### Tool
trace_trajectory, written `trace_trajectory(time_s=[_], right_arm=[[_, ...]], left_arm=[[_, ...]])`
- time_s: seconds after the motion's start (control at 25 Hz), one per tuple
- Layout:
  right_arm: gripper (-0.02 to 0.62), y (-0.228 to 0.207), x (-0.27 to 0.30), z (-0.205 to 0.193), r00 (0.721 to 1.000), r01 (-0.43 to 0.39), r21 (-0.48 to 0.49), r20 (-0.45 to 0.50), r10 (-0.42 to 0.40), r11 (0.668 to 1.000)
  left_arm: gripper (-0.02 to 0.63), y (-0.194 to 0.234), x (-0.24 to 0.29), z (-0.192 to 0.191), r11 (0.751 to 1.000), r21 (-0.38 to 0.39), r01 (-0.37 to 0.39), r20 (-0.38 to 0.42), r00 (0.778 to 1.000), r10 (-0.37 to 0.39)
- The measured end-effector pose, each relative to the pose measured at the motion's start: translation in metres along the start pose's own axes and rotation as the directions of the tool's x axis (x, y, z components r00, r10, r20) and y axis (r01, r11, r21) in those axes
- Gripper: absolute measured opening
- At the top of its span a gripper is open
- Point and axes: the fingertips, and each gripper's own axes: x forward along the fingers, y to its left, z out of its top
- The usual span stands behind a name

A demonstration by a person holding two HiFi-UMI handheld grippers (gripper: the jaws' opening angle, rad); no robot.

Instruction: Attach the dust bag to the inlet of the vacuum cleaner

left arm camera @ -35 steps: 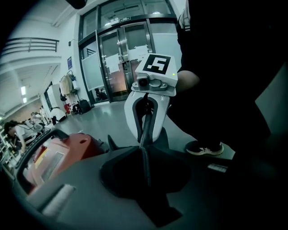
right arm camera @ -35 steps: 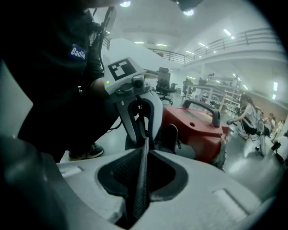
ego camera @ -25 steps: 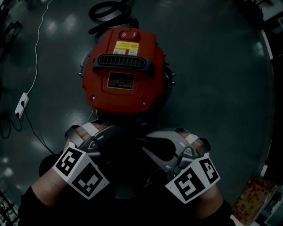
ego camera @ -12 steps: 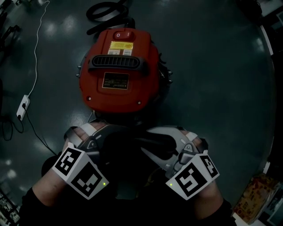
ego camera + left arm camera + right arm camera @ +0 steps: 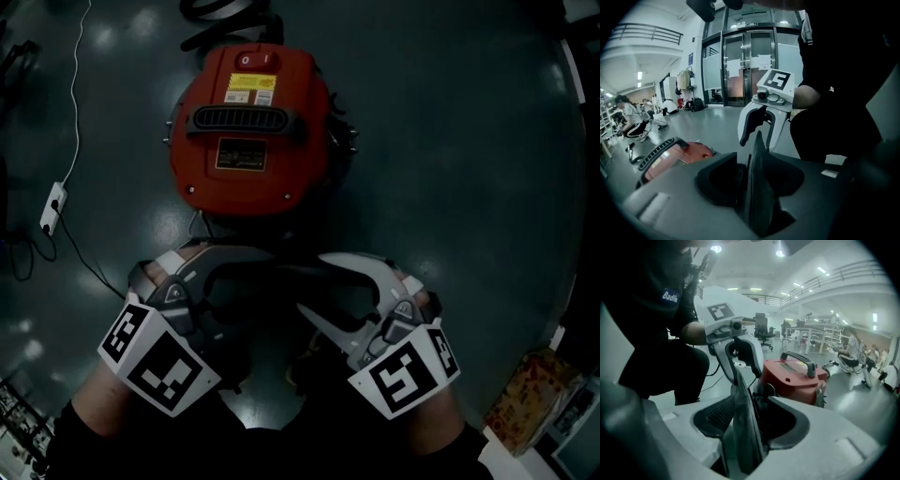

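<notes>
The red vacuum cleaner (image 5: 251, 131) stands on the dark floor ahead of me, with its black handle on top. It also shows in the left gripper view (image 5: 675, 157) and the right gripper view (image 5: 797, 376). Just below it, my left gripper (image 5: 248, 291) and right gripper (image 5: 314, 286) face each other. Their jaws are opening. A thin dark edge of the dust bag (image 5: 757, 187) stands upright between the left jaws with gaps on both sides. The bag's edge (image 5: 743, 427) stands the same way between the right jaws. In the head view the bag is too dark to make out.
A white power strip (image 5: 52, 208) with its cable lies on the floor at the left. A black hose (image 5: 225, 9) coils behind the vacuum. A colourful box (image 5: 530, 412) sits at the lower right. Several people and glass doors (image 5: 750, 65) are far behind.
Both grippers have lifted a little and their jaws have spread apart. The dark mass between them looks thinner. The vacuum sits higher in the head view.
</notes>
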Motion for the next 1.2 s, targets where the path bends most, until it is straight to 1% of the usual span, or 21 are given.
trace_trajectory(time_s=[0.08,0.24,0.32,0.4,0.52,0.6,0.72,0.8,0.88,0.96,1.12,1.2], right_arm=[[0.215,0.0,-0.017,0.009,1.0,0.014,0.025,-0.009,-0.013,1.0],[0.207,0.002,-0.053,0.04,0.998,0.06,0.083,0.011,-0.062,0.995],[0.199,0.007,-0.067,0.053,0.996,0.086,0.105,0.008,-0.087,0.991],[0.199,0.018,-0.08,0.067,0.995,0.096,0.129,-0.003,-0.096,0.987],[0.199,0.041,-0.106,0.086,0.996,0.091,0.161,-0.022,-0.089,0.983],[0.199,0.057,-0.126,0.102,0.997,0.077,0.186,-0.025,-0.074,0.979],[0.199,0.078,-0.155,0.136,0.999,0.042,0.206,-0.007,-0.042,0.978],[0.199,0.087,-0.176,0.163,1.0,0.025,0.21,0.006,-0.027,0.977],[0.193,0.092,-0.195,0.188,0.999,0.019,0.199,0.029,-0.025,0.98],[0.193,0.097,-0.214,0.206,0.998,0.017,0.183,0.05,-0.027,0.983],[0.193,0.123,-0.255,0.239,0.997,-0.015,0.165,0.079,0.002,0.986],[0.192,0.132,-0.271,0.252,0.995,-0.024,0.165,0.098,0.008,0.986]], left_arm=[[0.176,0.001,-0.015,0.015,0.999,-0.035,-0.015,0.002,1.0,0.015],[0.169,-0.001,-0.046,0.044,0.993,-0.106,-0.047,-0.004,0.999,0.047],[0.161,-0.003,-0.059,0.059,0.99,-0.125,-0.059,-0.012,0.998,0.058],[0.16,-0.009,-0.071,0.077,0.988,-0.138,-0.063,-0.016,0.998,0.061],[0.16,-0.023,-0.092,0.106,0.988,-0.145,-0.058,-0.025,0.998,0.055],[0.16,-0.033,-0.11,0.125,0.988,-0.147,-0.055,-0.05,0.998,0.048],[0.15,-0.046,-0.141,0.156,0.987,-0.149,-0.056,-0.1,0.994,0.041],[0.147,-0.056,-0.163,0.183,0.986,-0.15,-0.066,-0.118,0.992,0.049],[0.144,-0.061,-0.187,0.211,0.985,-0.147,-0.092,-0.131,0.989,0.073],[0.141,-0.064,-0.208,0.239,0.978,-0.161,-0.131,-0.125,0.986,0.111],[0.138,-0.079,-0.245,0.294,0.954,-0.211,-0.211,-0.078,0.977,0.199],[0.135,-0.088,-0.259,0.315,0.944,-0.226,-0.24,-0.053,0.971,0.234]])
